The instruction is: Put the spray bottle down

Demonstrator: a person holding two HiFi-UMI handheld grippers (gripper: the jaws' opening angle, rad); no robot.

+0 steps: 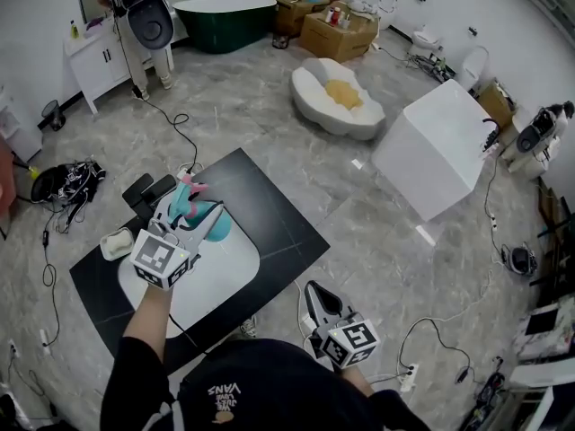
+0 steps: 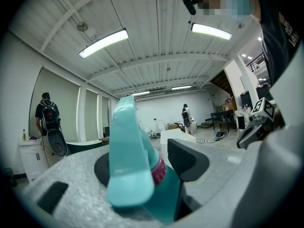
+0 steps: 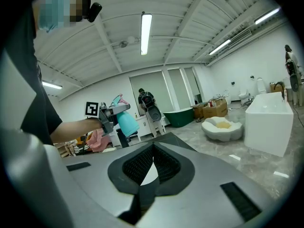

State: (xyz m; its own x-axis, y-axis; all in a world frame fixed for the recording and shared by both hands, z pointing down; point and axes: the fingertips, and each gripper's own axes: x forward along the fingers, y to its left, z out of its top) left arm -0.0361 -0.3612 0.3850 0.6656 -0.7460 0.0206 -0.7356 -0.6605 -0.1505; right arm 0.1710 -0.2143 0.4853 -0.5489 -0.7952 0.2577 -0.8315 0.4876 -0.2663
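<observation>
A teal spray bottle (image 1: 214, 224) with a pink collar is clamped between the jaws of my left gripper (image 1: 202, 209), held in the air over a black mat (image 1: 278, 214). In the left gripper view the bottle (image 2: 137, 175) fills the gap, its trigger head toward the camera and a black pad (image 2: 187, 160) pressed against its side. My right gripper (image 1: 316, 293) hangs lower right near the person's body with nothing in it. In the right gripper view its pads meet at the tips (image 3: 153, 148), and the bottle (image 3: 127, 122) shows at the far left.
A white oval basin (image 1: 225, 272) and a small soap dish (image 1: 117, 241) lie on the mat. Beyond are a white block tub (image 1: 436, 146), a shell-shaped basin (image 1: 337, 97), a dark green bathtub (image 1: 225, 16), cardboard boxes (image 1: 337, 30), floor cables and a person (image 1: 135, 7).
</observation>
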